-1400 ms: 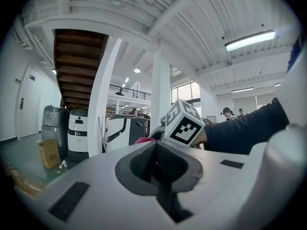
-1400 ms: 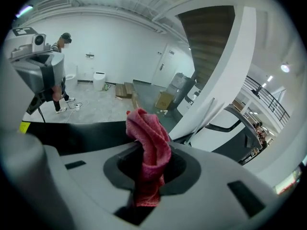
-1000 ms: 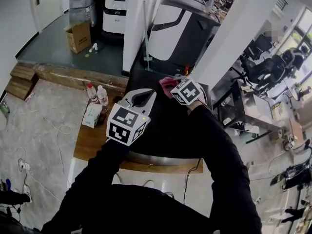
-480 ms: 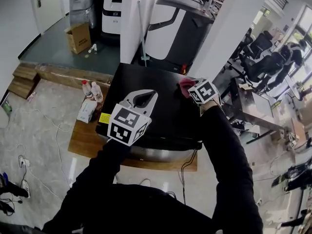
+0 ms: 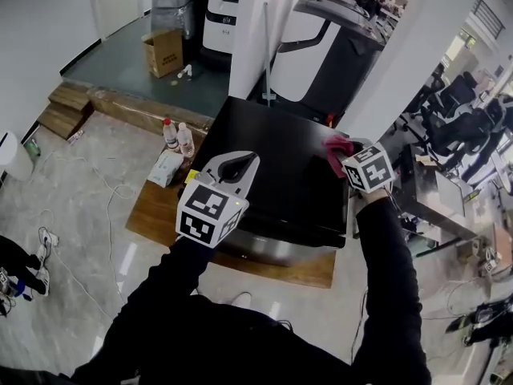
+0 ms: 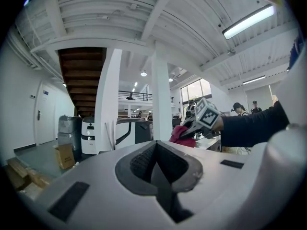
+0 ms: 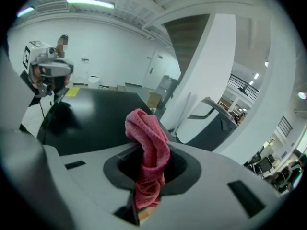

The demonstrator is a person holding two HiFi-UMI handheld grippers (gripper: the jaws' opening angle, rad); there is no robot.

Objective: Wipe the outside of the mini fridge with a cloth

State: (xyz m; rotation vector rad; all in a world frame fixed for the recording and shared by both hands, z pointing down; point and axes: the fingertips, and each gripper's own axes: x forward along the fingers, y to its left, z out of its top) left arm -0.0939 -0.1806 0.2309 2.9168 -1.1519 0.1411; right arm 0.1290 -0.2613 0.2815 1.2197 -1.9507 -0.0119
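Cloth [image 5: 336,146] sits pinched in right gripper [image 5: 344,154] at mini fridge [image 5: 264,171] top; left gripper [image 5: 233,165] pressed together, empty

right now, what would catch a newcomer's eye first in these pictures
The pink cloth stands out most, pinched in the right hand-held gripper at the far right corner of the glossy black mini fridge top. Next comes the left hand-held gripper, shut and empty, above the fridge's near left side.
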